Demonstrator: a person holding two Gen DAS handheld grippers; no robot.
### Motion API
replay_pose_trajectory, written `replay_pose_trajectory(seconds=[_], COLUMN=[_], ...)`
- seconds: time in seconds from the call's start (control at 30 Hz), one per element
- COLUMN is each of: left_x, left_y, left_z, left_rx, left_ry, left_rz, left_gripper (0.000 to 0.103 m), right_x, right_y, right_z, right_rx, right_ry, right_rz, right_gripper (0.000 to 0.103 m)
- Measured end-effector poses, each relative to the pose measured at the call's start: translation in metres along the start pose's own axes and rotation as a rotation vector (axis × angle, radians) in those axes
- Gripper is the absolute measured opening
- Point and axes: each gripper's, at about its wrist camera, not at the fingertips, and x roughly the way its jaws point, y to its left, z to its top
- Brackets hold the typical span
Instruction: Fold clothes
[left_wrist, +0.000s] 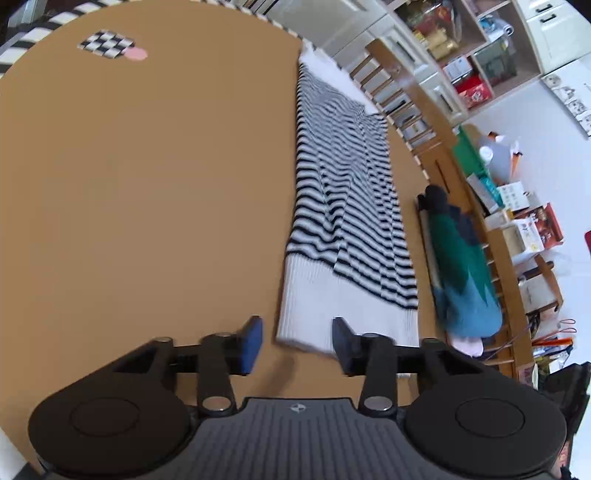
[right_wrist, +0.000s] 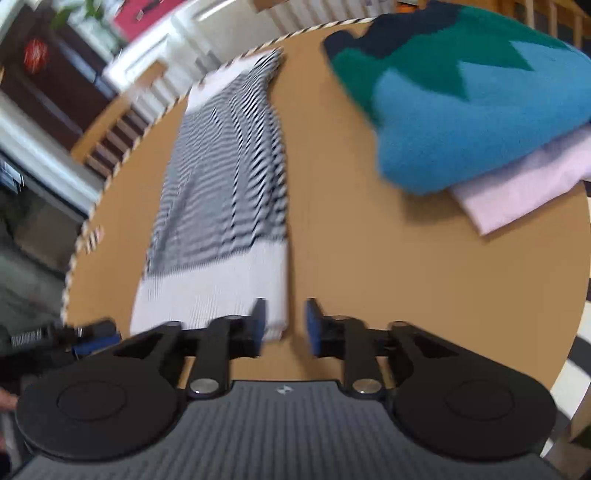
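Observation:
A navy-and-white striped sweater (left_wrist: 347, 206) lies folded into a long strip on the brown table (left_wrist: 147, 184), its white ribbed hem nearest me. My left gripper (left_wrist: 297, 343) is open and empty, its jaws straddling the hem's left corner just above the table. In the right wrist view the same sweater (right_wrist: 225, 184) is blurred. My right gripper (right_wrist: 282, 326) is open and empty at the hem's right corner, with its left pad over the white hem (right_wrist: 210, 291).
A stack of folded clothes, a blue-green sweater (right_wrist: 461, 107) on a pink garment (right_wrist: 524, 188), sits at the table's right; it also shows in the left wrist view (left_wrist: 465, 266). A checkered patch (left_wrist: 107, 44) lies far left. Chairs and shelves stand beyond the table edge.

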Motion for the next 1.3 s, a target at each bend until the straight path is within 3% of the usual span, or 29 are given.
replay_pose_trajectory(seconds=[0.1,0.33,0.43,0.63,0.7,0.73,0.77,0.8,1.07,1.3], left_x=[0.011,0.036,0.043,0.045,0.046,0.047,0.048,0.049,0.044,0.009], left_y=[0.001,-0.005,-0.010,-0.027,-0.030,-0.032,-0.029,-0.026,-0.021,-0.015], left_z=[0.008,0.025,0.029,0.022,0.022,0.022,0.022,0.022,0.019,-0.012], left_rx=[-0.027,-0.042,-0.026,0.116,0.124,0.127,0.117,0.106,0.086,0.058], left_ry=[0.010,0.079,0.105,0.127,0.129,0.130,0.140,0.150,0.149,0.201], left_rz=[0.024,-0.060,-0.059,-0.007,0.011,0.020,0.022,0.024,0.032,0.036], left_gripper=[0.051,0.056,0.056,0.054,0.047,0.037,0.020,0.012,0.007,0.006], right_x=[0.014,0.050,0.049,0.041,0.041,0.042,0.043,0.044,0.044,0.020], right_y=[-0.021,-0.022,-0.012,0.005,0.005,0.005,0.006,0.008,0.007,0.013], right_z=[0.014,0.017,0.018,0.016,0.020,0.021,0.021,0.020,0.016,-0.010], right_rx=[0.108,0.194,0.136,0.016,0.035,0.047,0.048,0.039,0.016,-0.103], right_ry=[0.027,0.146,0.181,0.229,0.224,0.220,0.216,0.211,0.197,0.288], right_rz=[0.059,0.216,0.209,0.152,0.150,0.151,0.147,0.135,0.119,0.122], right_gripper=[0.031,0.026,0.025,0.026,0.026,0.025,0.019,0.012,0.010,0.010])
